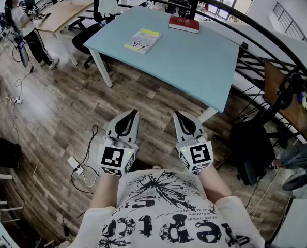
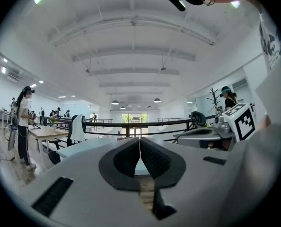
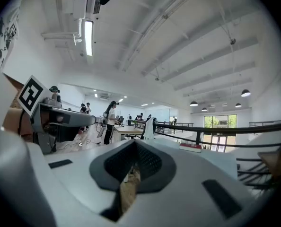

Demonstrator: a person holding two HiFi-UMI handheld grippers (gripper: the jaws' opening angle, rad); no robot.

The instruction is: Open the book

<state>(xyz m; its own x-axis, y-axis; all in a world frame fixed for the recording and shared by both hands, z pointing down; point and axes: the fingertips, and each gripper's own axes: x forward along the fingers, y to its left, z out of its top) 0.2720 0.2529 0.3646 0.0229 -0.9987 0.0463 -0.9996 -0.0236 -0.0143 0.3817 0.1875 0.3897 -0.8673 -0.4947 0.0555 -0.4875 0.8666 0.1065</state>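
Left tongs (image 1: 128, 115) and right tongs (image 1: 181, 117), both together and empty, wait level; the closed book (image 1: 142, 40) on the desk (image 1: 195, 61) seems beyond reach.

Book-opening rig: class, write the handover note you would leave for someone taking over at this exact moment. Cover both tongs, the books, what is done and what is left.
Left tongs: shut, empty, held level close to the body.
Right tongs: shut, empty, level beside the left.
Both are short of the pale blue table and touch nothing.
Two closed books lie on the table: a yellow-and-white book near its left corner and a red book at the far edge.
Done: nothing yet.
Left: step up to the table, reach a book, probably the nearer yellow-and-white one, and lift its cover open.
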